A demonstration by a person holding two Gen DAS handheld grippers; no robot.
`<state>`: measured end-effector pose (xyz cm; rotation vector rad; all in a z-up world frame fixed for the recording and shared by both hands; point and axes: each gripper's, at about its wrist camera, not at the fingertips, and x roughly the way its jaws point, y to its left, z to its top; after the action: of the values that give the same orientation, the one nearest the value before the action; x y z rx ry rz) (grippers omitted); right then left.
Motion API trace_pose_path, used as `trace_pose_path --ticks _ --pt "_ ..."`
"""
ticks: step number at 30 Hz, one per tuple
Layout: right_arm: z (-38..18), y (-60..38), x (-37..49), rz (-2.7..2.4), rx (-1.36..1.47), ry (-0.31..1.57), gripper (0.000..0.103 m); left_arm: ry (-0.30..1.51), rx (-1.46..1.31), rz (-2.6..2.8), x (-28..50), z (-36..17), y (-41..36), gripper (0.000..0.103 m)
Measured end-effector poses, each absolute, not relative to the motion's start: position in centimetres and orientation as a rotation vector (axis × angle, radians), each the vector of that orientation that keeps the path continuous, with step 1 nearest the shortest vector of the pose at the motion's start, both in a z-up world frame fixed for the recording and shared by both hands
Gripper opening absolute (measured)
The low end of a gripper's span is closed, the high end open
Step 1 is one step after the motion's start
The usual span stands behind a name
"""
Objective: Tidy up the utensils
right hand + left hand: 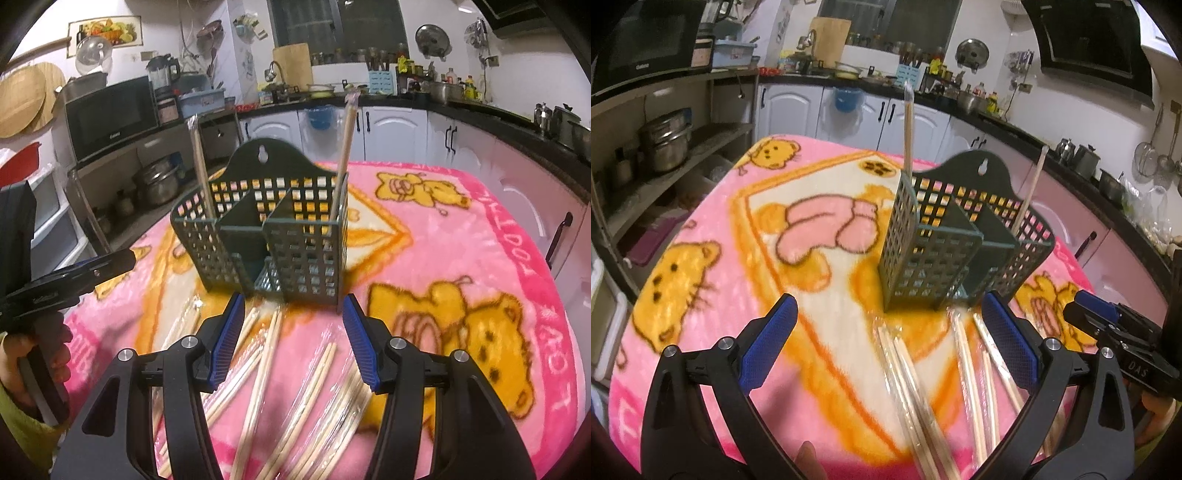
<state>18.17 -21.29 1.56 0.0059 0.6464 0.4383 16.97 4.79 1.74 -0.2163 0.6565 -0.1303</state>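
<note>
A dark green perforated utensil holder (960, 243) (273, 236) stands upright on a pink cartoon blanket (713, 258) (461, 236). Two wrapped chopstick pairs stand in it, one at each end (908, 129) (1032, 188) (199, 162) (345, 147). Several more wrapped chopsticks (923, 398) (280, 384) lie loose on the blanket in front of the holder. My left gripper (888, 339) is open and empty just above the loose chopsticks. My right gripper (293, 343) is open and empty over the same pile. Each gripper shows at the edge of the other's view (1108, 328) (74, 269).
Kitchen cabinets and a black counter (886, 85) with jars and pots run behind the table. A shelf unit with steel pots (665, 140) and a microwave (110, 114) stands to the left. The blanket's edges fall off on all sides.
</note>
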Motion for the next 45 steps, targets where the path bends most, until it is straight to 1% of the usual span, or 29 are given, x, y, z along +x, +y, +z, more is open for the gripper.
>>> trace_pose_path --ticks 11,13,15,16,17,18,19,20,21,24,35,45 --pt "-1.1 -20.1 19.0 0.46 -0.026 0.728 0.053 0.752 -0.231 -0.133 17.6 -1.4 4.9 0.092" --pt "-1.5 -19.9 19.2 0.462 -0.03 0.743 0.053 0.778 -0.236 -0.138 17.9 -2.1 4.9 0.084" --pt "-1.8 -19.8 19.5 0.461 -0.03 0.757 0.053 0.805 -0.239 -0.144 18.1 -2.8 5.0 0.071" --pt "-1.9 -19.8 19.6 0.462 -0.03 0.761 0.053 0.82 -0.236 -0.139 18.2 -3.1 5.0 0.068" --pt "-2.0 -19.7 19.6 0.463 -0.029 0.763 0.053 0.831 -0.233 -0.136 18.3 -3.4 5.1 0.061" --pt "-2.0 -19.7 19.7 0.462 -0.029 0.765 0.053 0.848 -0.228 -0.131 18.4 -3.8 5.1 0.057" --pt "-2.1 -19.7 19.8 0.463 -0.03 0.767 0.053 0.858 -0.228 -0.128 18.4 -4.0 5.1 0.055" --pt "-2.2 -19.6 19.9 0.464 -0.032 0.769 0.053 0.871 -0.229 -0.13 18.5 -4.3 5.1 0.051" --pt "-2.2 -19.6 19.9 0.464 -0.035 0.771 0.053 0.88 -0.227 -0.13 18.6 -4.6 5.1 0.044" --pt "-2.5 -19.5 20.3 0.463 -0.038 0.78 0.053 0.904 -0.209 -0.126 18.9 -5.1 4.8 0.033" --pt "-3.2 -18.6 21.6 0.462 -0.065 0.807 0.053 0.921 -0.172 -0.123 19.9 -5.5 3.8 0.032" --pt "-4.8 -16.6 23.4 0.457 -0.156 0.868 0.052 0.933 -0.135 -0.118 21.4 -5.8 3.2 0.032"
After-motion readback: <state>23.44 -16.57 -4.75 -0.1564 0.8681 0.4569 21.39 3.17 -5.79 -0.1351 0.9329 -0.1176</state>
